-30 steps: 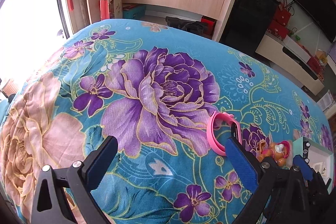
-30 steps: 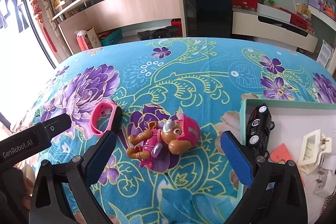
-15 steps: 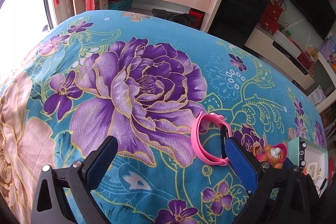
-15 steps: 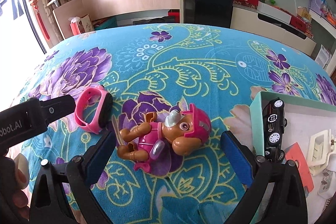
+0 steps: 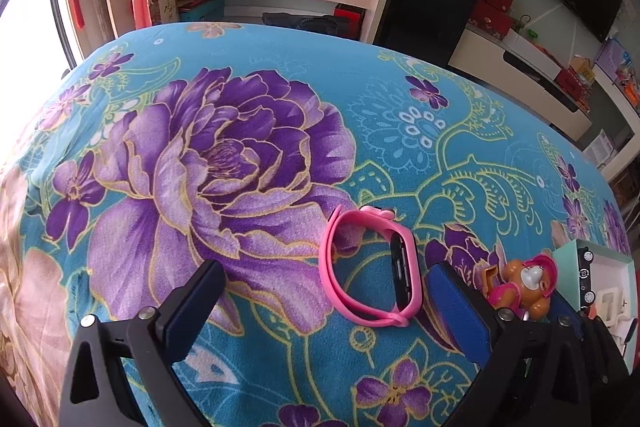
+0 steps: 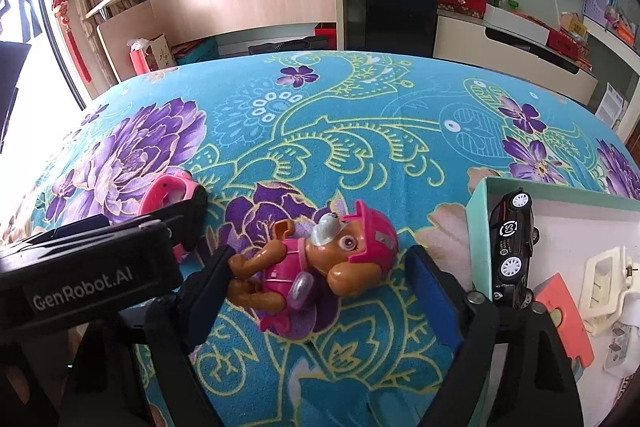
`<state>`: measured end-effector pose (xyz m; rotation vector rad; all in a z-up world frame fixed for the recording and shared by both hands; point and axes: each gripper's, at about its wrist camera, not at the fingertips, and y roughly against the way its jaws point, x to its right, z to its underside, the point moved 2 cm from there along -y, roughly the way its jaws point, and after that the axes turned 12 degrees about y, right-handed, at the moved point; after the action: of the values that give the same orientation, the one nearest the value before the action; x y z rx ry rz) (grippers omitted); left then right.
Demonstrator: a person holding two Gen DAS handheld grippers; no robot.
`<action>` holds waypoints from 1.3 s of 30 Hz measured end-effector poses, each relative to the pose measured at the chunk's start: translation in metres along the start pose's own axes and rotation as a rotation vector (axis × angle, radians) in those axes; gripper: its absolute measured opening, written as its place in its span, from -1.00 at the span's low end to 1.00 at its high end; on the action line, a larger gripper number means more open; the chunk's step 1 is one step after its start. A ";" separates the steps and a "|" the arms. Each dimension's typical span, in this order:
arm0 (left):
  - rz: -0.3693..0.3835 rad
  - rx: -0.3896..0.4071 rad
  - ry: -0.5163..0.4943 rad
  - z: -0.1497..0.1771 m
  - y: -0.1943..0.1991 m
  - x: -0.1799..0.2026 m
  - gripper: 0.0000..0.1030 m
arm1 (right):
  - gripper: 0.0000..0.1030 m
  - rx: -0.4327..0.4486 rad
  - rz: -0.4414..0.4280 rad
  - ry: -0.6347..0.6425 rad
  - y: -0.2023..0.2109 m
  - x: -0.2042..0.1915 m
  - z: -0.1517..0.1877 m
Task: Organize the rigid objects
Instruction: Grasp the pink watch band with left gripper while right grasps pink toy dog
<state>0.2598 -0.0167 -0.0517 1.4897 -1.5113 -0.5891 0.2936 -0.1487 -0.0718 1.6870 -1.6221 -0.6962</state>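
Note:
A pink watch band (image 5: pixel 372 267) lies on the flowered cloth between the fingers of my left gripper (image 5: pixel 326 307), close to the right finger; that gripper is open and not touching it. A toy dog in a pink helmet (image 6: pixel 320 259) lies on its side between the fingers of my right gripper (image 6: pixel 322 291). The right jaws are closing around it. The left pad is at the dog's paw and a gap still shows at the helmet side. The right wrist view also shows the watch band (image 6: pixel 168 191), partly hidden behind the left gripper's body.
A teal-walled box (image 6: pixel 480 227) sits at the right, holding a black toy car (image 6: pixel 514 247), an orange-red piece (image 6: pixel 560 315) and a cream clip (image 6: pixel 604 279). The two grippers are side by side, almost touching. Shelves and cabinets stand beyond the bed's far edge.
My left gripper has moved forward and right, bringing the pink watch band between its fingers. My right gripper's fingers have drawn in around the toy dog.

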 end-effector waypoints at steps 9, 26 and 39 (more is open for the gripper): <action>0.017 0.027 -0.035 -0.001 -0.005 0.013 0.49 | 0.55 0.003 -0.016 -0.008 0.001 0.001 0.000; 0.057 0.072 0.009 -0.004 0.025 -0.001 0.07 | 0.55 0.024 -0.031 -0.008 0.011 0.002 -0.002; 0.061 0.152 -0.024 -0.008 0.065 0.004 0.05 | 0.55 0.092 -0.022 -0.026 0.040 0.011 -0.009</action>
<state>0.2330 -0.0083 0.0072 1.5498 -1.6452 -0.4660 0.2764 -0.1584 -0.0335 1.7698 -1.6796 -0.6660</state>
